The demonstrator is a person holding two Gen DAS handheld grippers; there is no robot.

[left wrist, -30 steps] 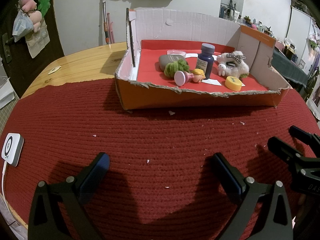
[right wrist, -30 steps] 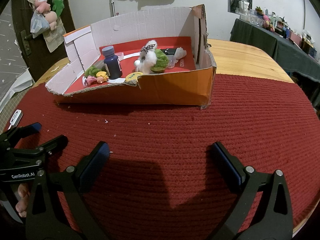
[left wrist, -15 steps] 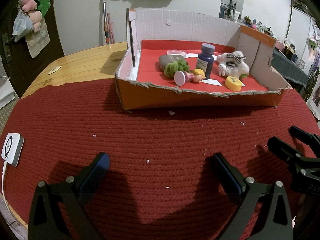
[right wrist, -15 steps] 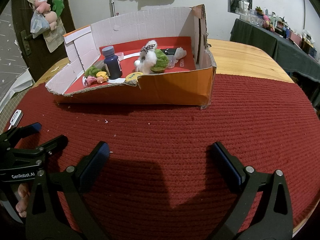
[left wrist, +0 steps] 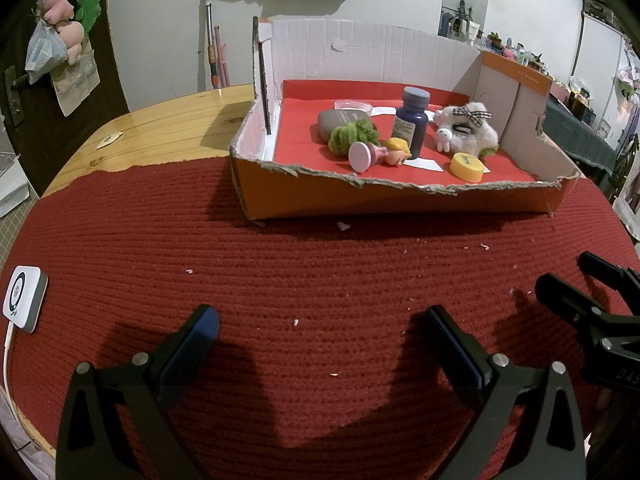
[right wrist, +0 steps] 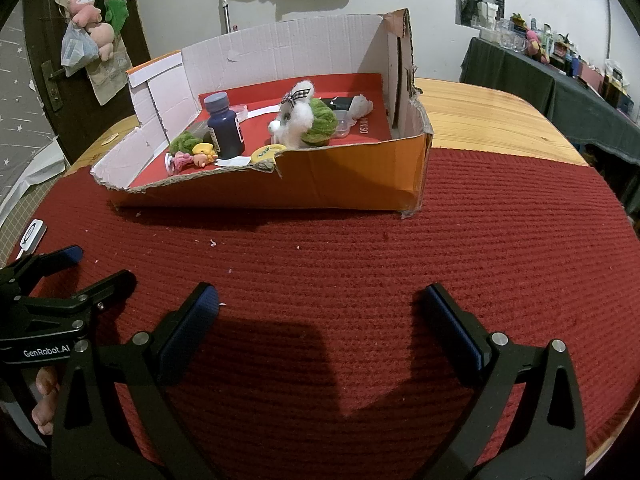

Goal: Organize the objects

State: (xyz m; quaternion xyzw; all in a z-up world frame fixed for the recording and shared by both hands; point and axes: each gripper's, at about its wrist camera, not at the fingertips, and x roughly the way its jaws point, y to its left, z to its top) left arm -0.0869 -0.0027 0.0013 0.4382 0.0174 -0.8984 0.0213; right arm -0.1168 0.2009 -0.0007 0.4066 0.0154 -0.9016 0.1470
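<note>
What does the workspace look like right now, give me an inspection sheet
Surface: red knitted mat over a wooden table, pale crumbs on it.
Job's things: cardboard box holding blue bottle, white plush, green pom-pom, yellow cap, toy figure.
Clutter: white square device at the mat's edge.
Grippers: left gripper open, empty; right gripper open, empty.
Cables: white lead from the device.
Surroundings: door with hung toys, crowded side table.

Torn cardboard box [left wrist: 400, 200], red-lined, holding upright blue bottle [left wrist: 412, 128], plush toys [left wrist: 468, 134], yellow cap [left wrist: 466, 167]
</note>
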